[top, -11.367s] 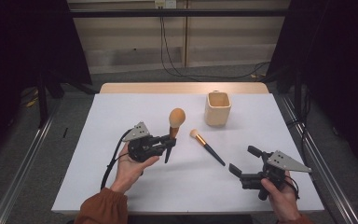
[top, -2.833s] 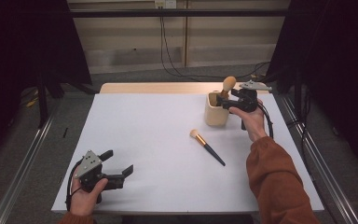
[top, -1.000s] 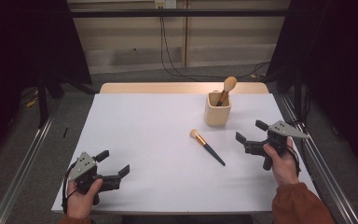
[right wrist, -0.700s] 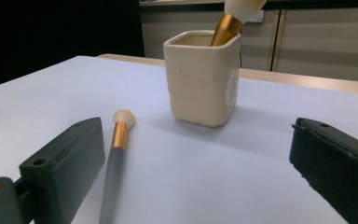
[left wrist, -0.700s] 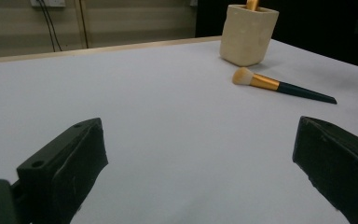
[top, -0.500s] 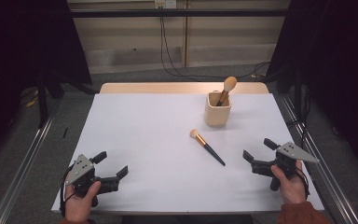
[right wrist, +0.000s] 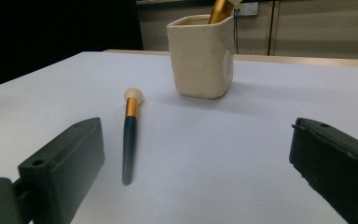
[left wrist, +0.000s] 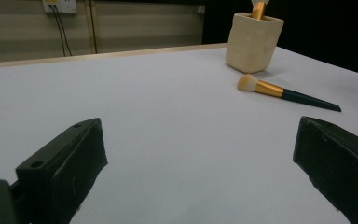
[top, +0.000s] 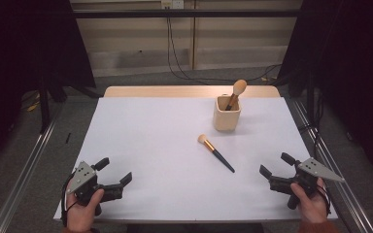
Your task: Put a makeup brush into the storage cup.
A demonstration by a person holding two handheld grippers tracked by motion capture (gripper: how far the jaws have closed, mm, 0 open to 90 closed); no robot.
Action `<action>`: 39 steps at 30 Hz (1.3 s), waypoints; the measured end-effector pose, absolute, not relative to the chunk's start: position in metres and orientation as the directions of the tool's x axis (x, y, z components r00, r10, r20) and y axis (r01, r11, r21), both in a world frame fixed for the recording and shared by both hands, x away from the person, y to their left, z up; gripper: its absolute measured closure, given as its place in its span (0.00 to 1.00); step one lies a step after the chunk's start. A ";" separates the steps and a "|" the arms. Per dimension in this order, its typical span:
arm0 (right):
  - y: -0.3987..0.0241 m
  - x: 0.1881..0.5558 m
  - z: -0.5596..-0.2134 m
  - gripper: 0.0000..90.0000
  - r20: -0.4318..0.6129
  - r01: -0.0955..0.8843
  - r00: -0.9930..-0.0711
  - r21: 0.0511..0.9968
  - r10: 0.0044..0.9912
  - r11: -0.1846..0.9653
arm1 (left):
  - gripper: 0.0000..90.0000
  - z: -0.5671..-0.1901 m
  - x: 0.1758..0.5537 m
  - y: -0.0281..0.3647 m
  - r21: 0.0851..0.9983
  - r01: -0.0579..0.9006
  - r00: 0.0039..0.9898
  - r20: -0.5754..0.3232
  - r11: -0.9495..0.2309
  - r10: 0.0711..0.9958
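Observation:
A cream square cup (top: 227,113) (left wrist: 253,43) (right wrist: 201,56) stands at the back right of the white table (top: 150,141). A big round-headed brush (top: 236,92) leans inside it, head up. A slim dark-handled brush (top: 215,152) (left wrist: 284,91) (right wrist: 129,135) lies flat in front of the cup. My left gripper (top: 114,174) rests open at the front left corner, nothing between its jaws. My right gripper (top: 274,165) is open and empty at the front right, with the slim brush ahead of it to its left.
The table's back edge is a pale wooden strip (top: 175,91). Metal rails (top: 26,165) run along both sides of the table on the floor. Cables (top: 175,53) hang down the far wall.
The big brush went from my left gripper into the cup by way of my right gripper. Over the last second the right gripper drew back to the front right edge, open.

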State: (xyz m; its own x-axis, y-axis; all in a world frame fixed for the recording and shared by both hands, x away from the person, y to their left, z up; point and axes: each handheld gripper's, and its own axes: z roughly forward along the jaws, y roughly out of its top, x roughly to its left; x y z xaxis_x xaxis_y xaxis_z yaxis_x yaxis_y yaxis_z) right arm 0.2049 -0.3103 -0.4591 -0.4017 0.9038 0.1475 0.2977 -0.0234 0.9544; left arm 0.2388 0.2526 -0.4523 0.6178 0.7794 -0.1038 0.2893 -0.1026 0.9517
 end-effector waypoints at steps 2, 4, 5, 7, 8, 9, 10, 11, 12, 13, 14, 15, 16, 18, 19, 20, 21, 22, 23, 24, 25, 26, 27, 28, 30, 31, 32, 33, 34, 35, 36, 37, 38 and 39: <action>-0.310 0.205 -0.459 0.02 0.153 0.301 -0.408 0.953 0.900 -0.025 | 0.03 -0.453 0.239 0.252 0.952 0.289 0.619 -0.103 -0.104 0.779; -0.309 0.206 -0.459 0.02 0.154 0.299 -0.410 0.954 0.899 -0.027 | 0.03 -0.453 0.239 0.252 0.952 0.288 0.622 -0.101 -0.107 0.777; -0.309 0.206 -0.459 0.02 0.158 0.299 -0.412 0.954 0.897 -0.031 | 0.03 -0.453 0.240 0.252 0.951 0.289 0.621 -0.101 -0.107 0.777; -0.308 0.207 -0.459 0.02 0.153 0.302 -0.419 0.953 0.895 -0.021 | 0.03 -0.454 0.240 0.253 0.951 0.292 0.620 -0.107 -0.102 0.777; -0.307 0.207 -0.459 0.02 0.156 0.300 -0.415 0.953 0.897 -0.027 | 0.03 -0.454 0.240 0.253 0.951 0.292 0.620 -0.106 -0.102 0.778; -0.306 0.208 -0.458 0.03 0.160 0.302 -0.408 0.953 0.899 -0.032 | 0.03 -0.454 0.240 0.254 0.950 0.293 0.616 -0.105 -0.104 0.780; -0.305 0.209 -0.459 0.04 0.157 0.306 -0.404 0.952 0.901 -0.028 | 0.03 -0.454 0.240 0.255 0.950 0.294 0.616 -0.107 -0.101 0.781; -0.304 0.210 -0.458 0.03 0.161 0.310 -0.405 0.950 0.900 -0.030 | 0.03 -0.454 0.240 0.255 0.951 0.295 0.613 -0.110 -0.097 0.782; -0.303 0.211 -0.459 0.03 0.158 0.308 -0.413 0.951 0.897 -0.026 | 0.03 -0.454 0.240 0.256 0.951 0.294 0.614 -0.111 -0.096 0.781; -0.301 0.212 -0.458 0.03 0.155 0.308 -0.418 0.951 0.895 -0.020 | 0.03 -0.454 0.241 0.256 0.951 0.293 0.616 -0.109 -0.098 0.781; -0.299 0.213 -0.458 0.03 0.159 0.310 -0.420 0.950 0.894 -0.023 | 0.03 -0.455 0.240 0.256 0.951 0.293 0.616 -0.109 -0.099 0.780; -0.298 0.214 -0.457 0.02 0.158 0.310 -0.428 0.951 0.890 -0.020 | 0.03 -0.454 0.240 0.255 0.950 0.295 0.614 -0.109 -0.099 0.782; -0.296 0.215 -0.457 0.02 0.159 0.309 -0.435 0.951 0.886 -0.019 | 0.03 -0.454 0.240 0.255 0.951 0.294 0.616 -0.108 -0.100 0.781; -0.292 0.217 -0.456 0.02 0.148 0.302 -0.444 0.953 0.884 -0.007 | 0.03 -0.454 0.239 0.256 0.951 0.292 0.615 -0.107 -0.100 0.781; -0.291 0.218 -0.456 0.02 0.145 0.299 -0.457 0.954 0.878 -0.002 | 0.03 -0.453 0.240 0.256 0.952 0.292 0.614 -0.113 -0.092 0.781; -0.290 0.220 -0.456 0.02 0.143 0.301 -0.465 0.954 0.874 0.004 | 0.03 -0.453 0.240 0.256 0.953 0.289 0.611 -0.112 -0.089 0.784; -0.289 0.221 -0.456 0.02 0.148 0.302 -0.471 0.953 0.870 0.001 | 0.03 -0.453 0.240 0.255 0.952 0.291 0.608 -0.109 -0.093 0.787; -0.288 0.222 -0.456 0.02 0.149 0.304 -0.477 0.953 0.866 0.003 | 0.03 -0.453 0.239 0.255 0.952 0.291 0.610 -0.108 -0.096 0.785; -0.287 0.223 -0.455 0.02 0.153 0.305 -0.478 0.952 0.865 0.000 | 0.03 -0.452 0.239 0.254 0.952 0.289 0.613 -0.105 -0.099 0.783; -0.286 0.224 -0.455 0.02 0.156 0.305 -0.481 0.952 0.863 -0.002 | 0.03 -0.452 0.239 0.254 0.953 0.287 0.615 -0.104 -0.099 0.782; -0.286 0.226 -0.454 0.02 0.155 0.306 -0.485 0.952 0.860 0.002 | 0.03 -0.452 0.239 0.253 0.953 0.287 0.616 -0.101 -0.102 0.781; -0.285 0.228 -0.453 0.02 0.154 0.306 -0.487 0.952 0.859 0.003 | 0.03 -0.452 0.239 0.253 0.953 0.286 0.617 -0.100 -0.104 0.781; -0.284 0.229 -0.453 0.02 0.155 0.306 -0.490 0.952 0.858 0.003 | 0.03 -0.452 0.239 0.253 0.952 0.287 0.617 -0.100 -0.104 0.781; -0.283 0.232 -0.452 0.02 0.157 0.307 -0.499 0.952 0.852 0.004 | 0.03 -0.452 0.239 0.253 0.952 0.287 0.618 -0.098 -0.107 0.780; -0.281 0.237 -0.451 0.02 0.152 0.305 -0.505 0.952 0.849 0.011 | 0.03 -0.452 0.239 0.253 0.953 0.286 0.616 -0.102 -0.102 0.781; -0.280 0.240 -0.450 0.02 0.146 0.303 -0.505 0.953 0.850 0.017 | 0.03 -0.452 0.239 0.253 0.952 0.286 0.616 -0.099 -0.104 0.782; -0.279 0.243 -0.450 0.02 0.146 0.303 -0.507 0.953 0.850 0.017 | 0.03 -0.452 0.239 0.253 0.952 0.287 0.615 -0.100 -0.104 0.782; -0.278 0.246 -0.449 0.02 0.150 0.301 -0.508 0.953 0.848 0.012 | 0.03 -0.452 0.239 0.253 0.952 0.287 0.616 -0.100 -0.104 0.781; -0.276 0.249 -0.448 0.02 0.156 0.303 -0.509 0.953 0.846 0.007 | 0.03 -0.452 0.240 0.253 0.952 0.288 0.616 -0.099 -0.106 0.781; -0.274 0.252 -0.447 0.02 0.154 0.305 -0.513 0.952 0.845 0.012 | 0.02 -0.453 0.240 0.253 0.953 0.287 0.616 -0.101 -0.103 0.781; -0.272 0.256 -0.446 0.02 0.148 0.305 -0.516 0.952 0.844 0.020 | 0.03 -0.452 0.241 0.254 0.953 0.285 0.618 -0.104 -0.099 0.779; -0.270 0.259 -0.445 0.02 0.144 0.302 -0.520 0.953 0.842 0.024 | 0.03 -0.452 0.241 0.254 0.954 0.284 0.615 -0.103 -0.098 0.782; -0.268 0.263 -0.444 0.02 0.141 0.298 -0.521 0.954 0.842 0.025 | 0.03 -0.453 0.241 0.254 0.954 0.284 0.612 -0.103 -0.096 0.784; -0.266 0.266 -0.444 0.02 0.142 0.300 -0.525 0.954 0.839 0.026 | 0.03 -0.453 0.241 0.254 0.954 0.286 0.610 -0.105 -0.095 0.785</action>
State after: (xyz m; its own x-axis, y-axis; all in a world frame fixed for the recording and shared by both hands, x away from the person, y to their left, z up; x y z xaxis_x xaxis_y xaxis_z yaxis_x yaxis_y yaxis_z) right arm 0.2664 -0.2655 -0.4435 -0.5254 0.8389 0.1423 0.2997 0.0260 0.9537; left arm 0.2412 0.2540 -0.4529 0.6103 0.7852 -0.1049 0.2859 -0.0948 0.9536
